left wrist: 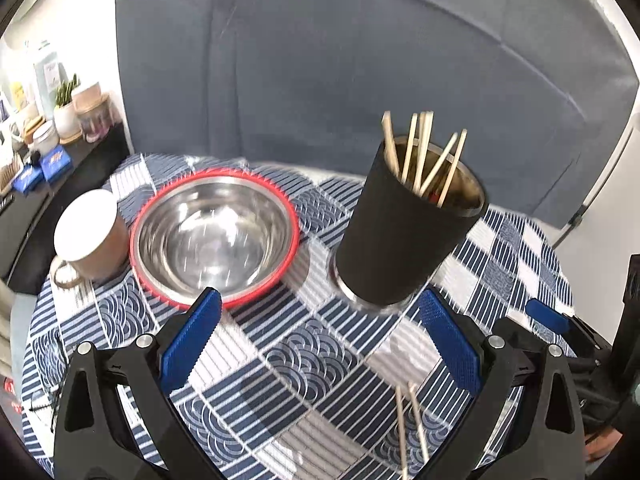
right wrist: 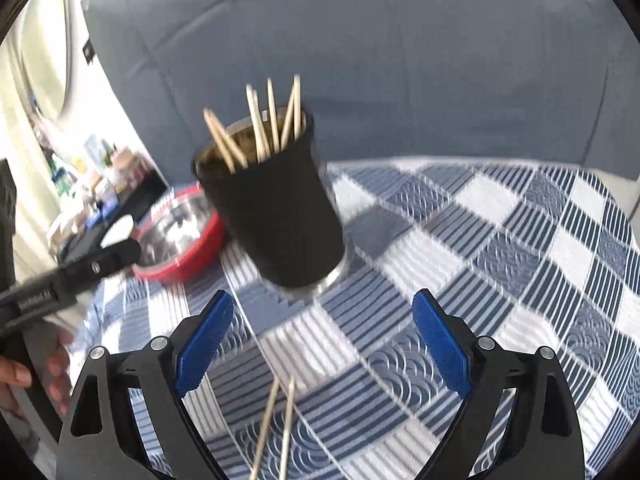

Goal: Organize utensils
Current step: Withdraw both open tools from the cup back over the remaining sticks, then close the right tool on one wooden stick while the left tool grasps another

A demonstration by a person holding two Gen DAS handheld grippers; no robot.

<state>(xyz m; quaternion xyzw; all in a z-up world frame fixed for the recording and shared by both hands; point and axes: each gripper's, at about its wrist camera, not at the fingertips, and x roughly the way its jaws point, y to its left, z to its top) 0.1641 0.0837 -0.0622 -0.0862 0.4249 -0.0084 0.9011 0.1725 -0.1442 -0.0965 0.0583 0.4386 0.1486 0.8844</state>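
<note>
A black cup [left wrist: 404, 236] with a steel rim stands on the blue patterned tablecloth [left wrist: 304, 356] and holds several wooden chopsticks [left wrist: 424, 156]. It also shows in the right wrist view [right wrist: 280, 216], with its chopsticks [right wrist: 264, 124]. Two loose chopsticks [left wrist: 410, 428] lie on the cloth near the front; they also show in the right wrist view [right wrist: 278, 428]. My left gripper [left wrist: 320, 340] is open and empty, short of the cup. My right gripper [right wrist: 322, 344] is open and empty, above the loose chopsticks.
A steel bowl with a red rim [left wrist: 214, 236] sits left of the cup, and a brown mug [left wrist: 90, 236] further left. A grey sofa back [left wrist: 360, 60] stands behind the table. A dark shelf with jars and boxes [left wrist: 52, 136] is at far left.
</note>
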